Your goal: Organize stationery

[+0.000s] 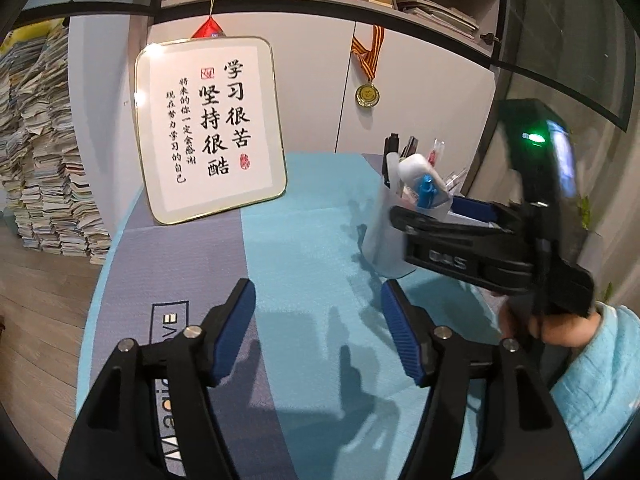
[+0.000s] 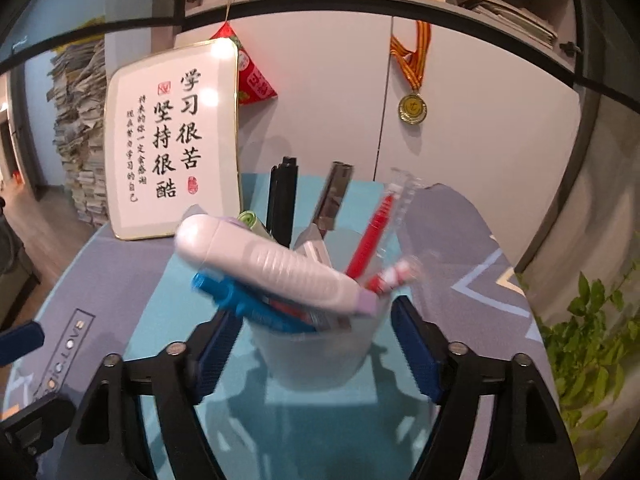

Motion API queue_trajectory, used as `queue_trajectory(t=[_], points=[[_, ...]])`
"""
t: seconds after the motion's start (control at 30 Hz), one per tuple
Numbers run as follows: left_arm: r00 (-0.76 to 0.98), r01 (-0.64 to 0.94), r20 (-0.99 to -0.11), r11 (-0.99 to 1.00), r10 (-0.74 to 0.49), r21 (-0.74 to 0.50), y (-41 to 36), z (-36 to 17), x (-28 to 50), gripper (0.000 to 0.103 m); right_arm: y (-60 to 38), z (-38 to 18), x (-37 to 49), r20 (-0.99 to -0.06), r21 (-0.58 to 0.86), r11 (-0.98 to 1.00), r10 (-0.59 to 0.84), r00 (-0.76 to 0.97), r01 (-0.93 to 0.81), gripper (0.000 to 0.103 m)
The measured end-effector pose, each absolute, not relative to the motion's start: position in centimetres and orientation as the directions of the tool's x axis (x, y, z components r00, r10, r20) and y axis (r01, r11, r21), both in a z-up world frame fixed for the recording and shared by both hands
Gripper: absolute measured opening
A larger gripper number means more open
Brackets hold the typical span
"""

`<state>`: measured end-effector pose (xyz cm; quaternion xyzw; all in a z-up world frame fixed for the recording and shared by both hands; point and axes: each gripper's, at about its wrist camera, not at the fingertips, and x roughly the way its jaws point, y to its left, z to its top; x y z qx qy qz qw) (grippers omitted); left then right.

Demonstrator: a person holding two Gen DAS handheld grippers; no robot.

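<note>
A translucent white pen cup [image 2: 316, 350] stands on the blue mat, also in the left wrist view [image 1: 384, 240]. It holds black pens [image 2: 285, 196], a red pen [image 2: 370, 240], a clear ruler [image 2: 404, 196] and a dark utility knife [image 2: 334, 200]. A white correction-tape case [image 2: 272, 266] and a blue item [image 2: 240, 304] lie across its rim, blurred. My right gripper [image 2: 316, 348] is open with its pads on either side of the cup; it also shows in the left wrist view [image 1: 440, 216]. My left gripper [image 1: 320, 332] is open and empty over the mat, left of the cup.
A framed calligraphy board [image 1: 208, 128] leans against the white cabinet at the back. A medal [image 1: 367, 94] hangs on the cabinet. Paper stacks [image 1: 44, 152] rise at the left. A green plant [image 2: 592, 344] stands at the right.
</note>
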<state>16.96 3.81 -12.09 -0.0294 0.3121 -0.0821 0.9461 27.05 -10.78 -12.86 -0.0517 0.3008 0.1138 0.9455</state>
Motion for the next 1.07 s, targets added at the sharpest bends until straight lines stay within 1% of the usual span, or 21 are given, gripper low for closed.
queue_trajectory(t=[0.2,0.27,0.33,0.4,0.5,0.6,0.67,0.7,0.8,0.9,1.07], points=[[0.814,0.130,-0.563,0.990,-0.142,-0.062,2.6,-10.4,15.5,0.068,-14.1,-10.6,21.8,-0.549,-0.001,0.985,0.143,0.824,-0.172,0.082],[0.826,0.127,-0.549,0.991,-0.128,-0.041,1.7,-9.4,14.6,0.078,-15.0,-9.2,20.0,-0.536,0.002,0.990,0.122,0.835,-0.144,0.082],[0.837,0.136,-0.530,0.990,-0.133,-0.034,0.9,-8.5,13.6,0.080,-15.9,-7.4,17.8,-0.524,-0.018,0.996,0.067,0.849,-0.090,0.082],[0.840,0.150,-0.524,0.988,-0.142,-0.029,0.0,-7.5,12.6,0.082,-16.8,-5.8,15.7,-0.533,-0.039,0.999,0.005,0.846,-0.031,0.082],[0.845,0.169,-0.510,0.985,-0.163,-0.035,-1.1,-6.0,10.9,0.082,-18.2,-3.7,12.7,-0.539,0.014,1.000,0.006,0.843,0.003,0.082],[0.852,0.181,-0.492,0.983,-0.179,-0.044,-1.9,-4.6,9.1,0.085,-18.9,-1.8,9.2,-0.473,0.047,0.999,0.018,0.881,0.006,0.083],[0.856,0.187,-0.483,0.981,-0.184,-0.042,-2.3,-3.9,8.1,0.088,-19.0,-0.7,7.0,-0.427,0.025,0.999,-0.011,0.904,0.023,0.087],[0.861,0.191,-0.474,0.981,-0.185,-0.037,-2.5,-3.4,7.4,0.088,-18.9,-0.4,6.2,-0.411,0.015,1.000,-0.018,0.912,0.027,0.091],[0.878,0.196,-0.442,0.980,-0.185,-0.021,-2.9,-2.4,5.6,0.089,-18.7,0.4,4.1,-0.367,-0.010,0.999,-0.036,0.929,0.034,0.091],[0.890,0.199,-0.417,0.980,-0.185,-0.009,-3.0,-1.6,4.3,0.089,-18.7,0.7,3.2,-0.360,-0.001,1.000,-0.028,0.933,0.029,0.091],[0.911,0.168,-0.385,0.986,-0.151,0.012,-2.9,-0.7,2.7,0.089,-18.7,0.9,2.3,-0.348,0.017,1.000,-0.014,0.937,0.021,0.091]])
